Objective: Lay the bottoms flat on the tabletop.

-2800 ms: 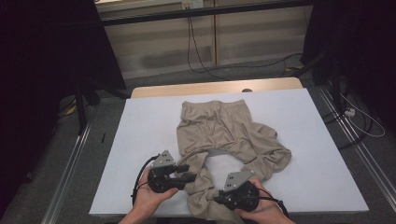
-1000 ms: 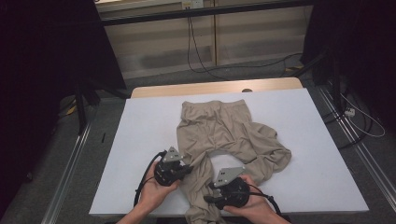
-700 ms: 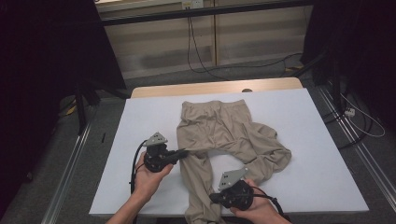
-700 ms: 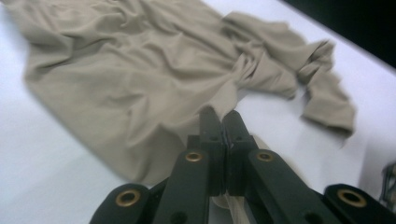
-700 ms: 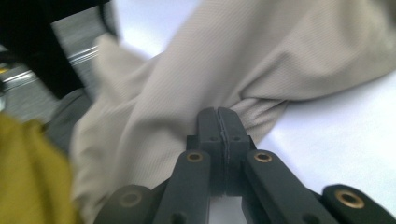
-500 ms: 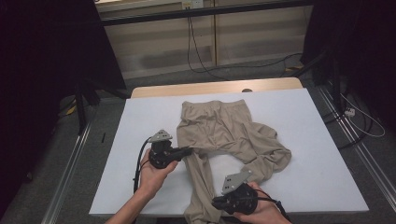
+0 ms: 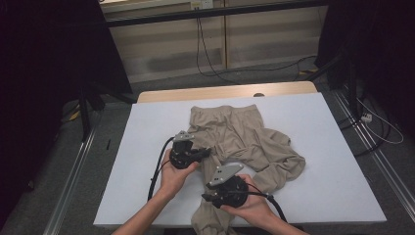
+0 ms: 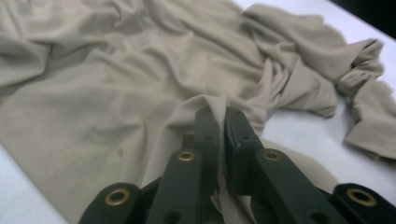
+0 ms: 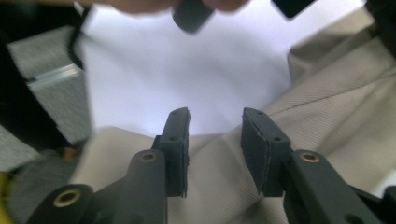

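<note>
Beige trousers (image 7: pixel 235 131) lie crumpled on the white table (image 7: pixel 147 142), waistband at the far side, one leg (image 7: pixel 211 223) running toward me and over the front edge. My left gripper (image 7: pixel 207 152) sits at the garment's left edge; in the left gripper view its jaws (image 8: pixel 219 116) pinch a raised fold of the cloth (image 8: pixel 116 93) and have just been opening slightly, the fold still between them. My right gripper (image 7: pixel 205 198) hovers over the near leg; its jaws (image 9: pixel 215 123) have just been opening and stand apart above the fabric (image 9: pixel 327 107), nothing between them.
The other leg is bunched in a heap (image 7: pixel 284 164) at the right of the garment. A wooden strip (image 7: pixel 225 92) borders the table's far edge. Metal rails (image 7: pixel 73 181) run along both sides on the floor, with cables (image 7: pixel 372 127) at the right.
The left gripper went out to the left with the cloth, then came back rightward. The near leg now lies straighter. The right gripper has shifted away from the front edge, along the leg.
</note>
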`<act>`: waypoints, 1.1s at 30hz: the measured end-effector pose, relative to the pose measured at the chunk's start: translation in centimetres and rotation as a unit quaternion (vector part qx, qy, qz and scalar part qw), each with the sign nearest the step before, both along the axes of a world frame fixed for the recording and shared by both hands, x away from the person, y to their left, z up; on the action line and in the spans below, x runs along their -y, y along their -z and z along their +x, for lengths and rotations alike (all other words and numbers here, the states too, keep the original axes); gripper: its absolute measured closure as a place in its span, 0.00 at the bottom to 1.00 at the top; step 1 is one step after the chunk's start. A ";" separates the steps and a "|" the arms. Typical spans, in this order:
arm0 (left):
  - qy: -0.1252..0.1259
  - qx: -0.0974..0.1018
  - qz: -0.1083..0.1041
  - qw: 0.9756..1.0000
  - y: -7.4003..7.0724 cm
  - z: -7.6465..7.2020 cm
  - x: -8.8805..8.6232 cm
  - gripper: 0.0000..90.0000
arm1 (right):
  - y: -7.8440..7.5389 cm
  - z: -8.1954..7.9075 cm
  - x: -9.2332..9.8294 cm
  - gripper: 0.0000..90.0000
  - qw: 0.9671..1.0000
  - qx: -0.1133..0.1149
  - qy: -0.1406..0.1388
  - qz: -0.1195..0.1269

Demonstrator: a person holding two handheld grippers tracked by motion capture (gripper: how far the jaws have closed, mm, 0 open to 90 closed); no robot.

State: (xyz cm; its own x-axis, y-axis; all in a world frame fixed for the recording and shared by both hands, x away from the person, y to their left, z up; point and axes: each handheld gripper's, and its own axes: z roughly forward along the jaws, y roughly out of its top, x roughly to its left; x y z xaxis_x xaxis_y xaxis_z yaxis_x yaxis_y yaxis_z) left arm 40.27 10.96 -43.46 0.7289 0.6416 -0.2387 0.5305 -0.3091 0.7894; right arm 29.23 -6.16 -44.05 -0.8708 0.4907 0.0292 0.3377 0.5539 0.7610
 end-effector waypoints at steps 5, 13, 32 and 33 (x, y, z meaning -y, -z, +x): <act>-0.012 -0.005 0.011 1.000 0.6 0.1 -0.2 0.73 | 1.5 0.2 1.3 0.82 0.999 -0.002 0.021 -0.035; -0.021 0.011 0.017 1.000 -0.3 -0.9 -1.1 0.44 | 0.5 0.0 4.4 0.99 0.999 -0.010 0.039 -0.001; -0.014 0.046 0.035 0.998 0.1 -5.0 -3.5 0.23 | 2.0 -0.5 1.9 0.94 0.999 -0.008 0.028 -0.018; -0.015 0.045 0.034 0.998 0.2 -5.0 -3.5 0.23 | 1.9 -0.4 2.2 0.96 0.999 -0.017 0.028 -0.007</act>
